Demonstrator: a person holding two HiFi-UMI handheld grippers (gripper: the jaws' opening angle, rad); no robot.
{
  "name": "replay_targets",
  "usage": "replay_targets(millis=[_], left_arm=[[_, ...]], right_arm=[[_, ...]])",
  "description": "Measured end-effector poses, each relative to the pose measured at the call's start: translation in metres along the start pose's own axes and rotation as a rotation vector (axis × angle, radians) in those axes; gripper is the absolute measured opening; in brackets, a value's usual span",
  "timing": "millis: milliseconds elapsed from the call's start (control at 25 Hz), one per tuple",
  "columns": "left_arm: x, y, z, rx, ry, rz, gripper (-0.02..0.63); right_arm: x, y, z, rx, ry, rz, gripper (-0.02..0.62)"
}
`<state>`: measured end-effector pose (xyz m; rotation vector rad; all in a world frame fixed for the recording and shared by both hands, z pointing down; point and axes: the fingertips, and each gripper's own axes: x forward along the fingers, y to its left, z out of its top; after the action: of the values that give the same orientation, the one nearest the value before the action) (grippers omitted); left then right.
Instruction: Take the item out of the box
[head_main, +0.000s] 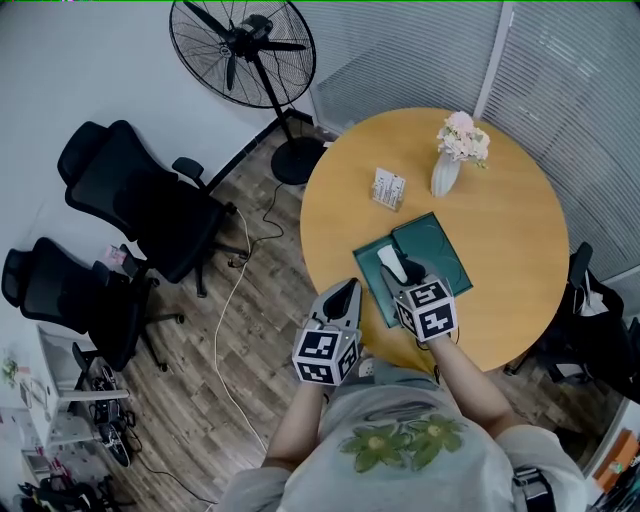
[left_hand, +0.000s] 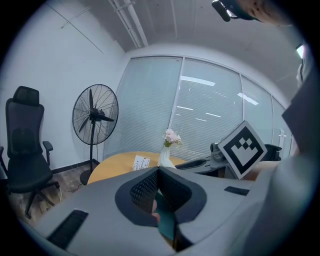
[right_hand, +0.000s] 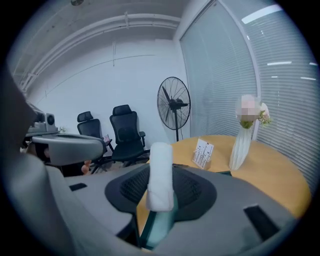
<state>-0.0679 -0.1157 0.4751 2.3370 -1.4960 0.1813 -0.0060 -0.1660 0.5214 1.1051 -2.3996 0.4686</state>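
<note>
At the lower middle of the head view, holding a white roll (head_main: 391, 262) in the right hand-held gripper (head_main: 409, 272). Jaws set fairly wide, one pad on each side of the roll. In the right gripper view, standing up tall between the jaws, soft and white, at the middle of the frame. In the head view, right over the green box (head_main: 448, 250), at its lower left part. Cannot tell whether touching the box floor or lifted off it. Just left of the roll, a flat green piece (head_main: 366, 262), lying against the box.

To the left and a bit lower, the left hand-held gripper (head_main: 346, 290), jaws pinched together to a point. Tip near the lower left edge of the worktop (head_main: 520, 260), apart from the box.

Round and wooden, that worktop. Toward its top, a white vase (head_main: 444, 176) with pink flowers, and left of it a small card stand (head_main: 388, 189). At the top of the frame, left of the middle, a big black fan (head_main: 243, 45) standing on the floor. At the left, two black chairs (head_main: 135, 195), side by side.
</note>
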Motion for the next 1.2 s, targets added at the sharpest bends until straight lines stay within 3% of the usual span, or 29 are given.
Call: replay_targets(millis=[600, 1200], left_arm=[[-0.008, -0.015, 0.005, -0.009, -0.025, -0.024, 0.002], [-0.014, -0.019, 0.008, -0.008, -0.039, -0.033, 0.002]], right_arm=[[-0.043, 0.016, 0.03, -0.005, -0.187, 0.025, 0.146], [-0.067, 0.033, 0.037, -0.014, -0.256, 0.041, 0.141]])
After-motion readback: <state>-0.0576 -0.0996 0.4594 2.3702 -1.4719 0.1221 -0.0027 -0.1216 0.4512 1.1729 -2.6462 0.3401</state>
